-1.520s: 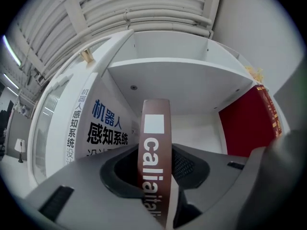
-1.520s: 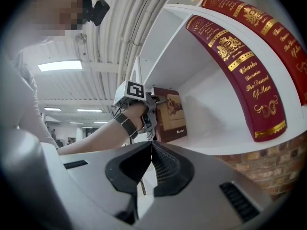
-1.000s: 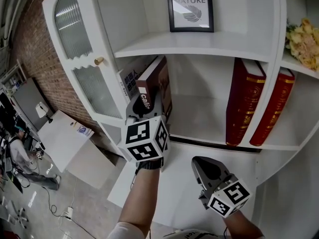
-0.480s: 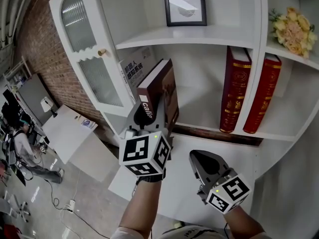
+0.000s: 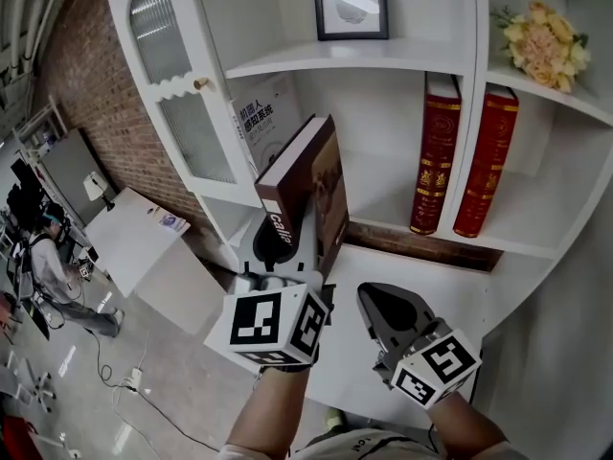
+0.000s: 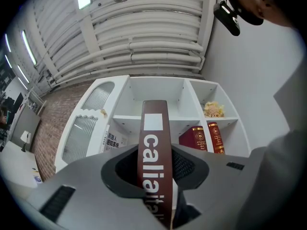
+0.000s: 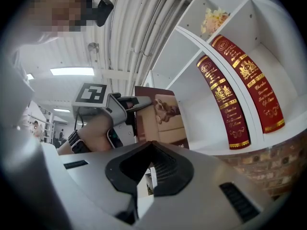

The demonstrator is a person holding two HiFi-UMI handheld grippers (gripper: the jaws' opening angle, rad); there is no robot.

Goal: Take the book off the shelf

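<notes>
Before the white shelf point(image 5: 383, 57), left gripper point(image 5: 276, 253) grips brown book point(image 5: 322, 182) by its spine

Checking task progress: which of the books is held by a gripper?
The brown book, clamped in the left gripper; the two red books stand on the shelf.

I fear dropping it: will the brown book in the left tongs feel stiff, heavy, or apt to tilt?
Probably stiff: the brown book seems to have a thick hard cover. Likely heavy, as it looks large beside the left tongs. It may tilt, since only its spine's lower end is pinched and most stands above.
</notes>
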